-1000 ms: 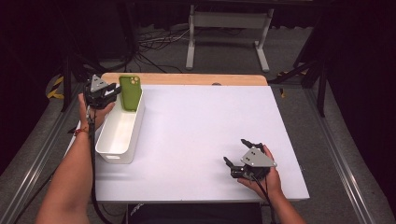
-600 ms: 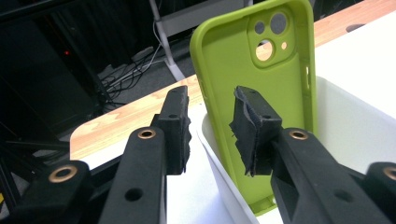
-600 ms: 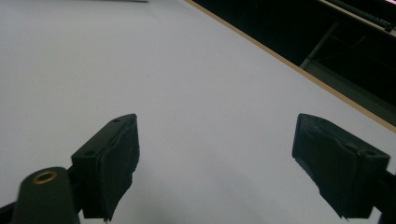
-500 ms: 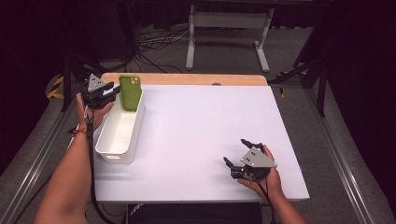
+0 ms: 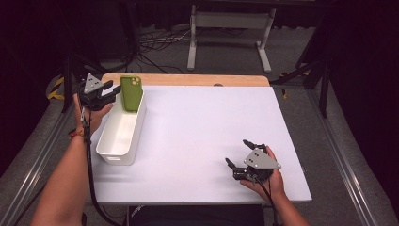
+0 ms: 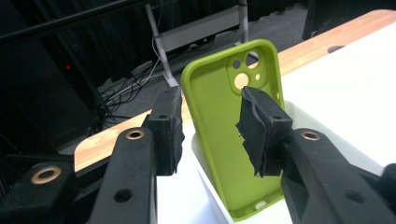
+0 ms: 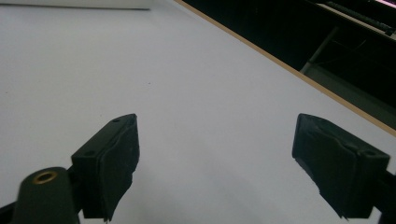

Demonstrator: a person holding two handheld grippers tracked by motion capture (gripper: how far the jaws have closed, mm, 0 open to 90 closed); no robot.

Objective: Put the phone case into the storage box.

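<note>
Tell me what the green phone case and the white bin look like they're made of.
Green phone case: probably soft silicone or TPU, matte, with rounded moulded edges and camera cutouts. White bin: likely rigid moulded plastic, smooth with a slight sheen, thin walls and rounded corners. Neither can be confirmed by look alone.

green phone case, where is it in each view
High view: the green phone case stands upright at the far end of the white bin, upper left of the picture.
Left gripper view: it stands at centre, just beyond the open left tongs, leaning on the bin's end wall.
Right gripper view: white tabletop beyond the open right tongs.
Shared landmark: the table's wooden edge strip.
</note>
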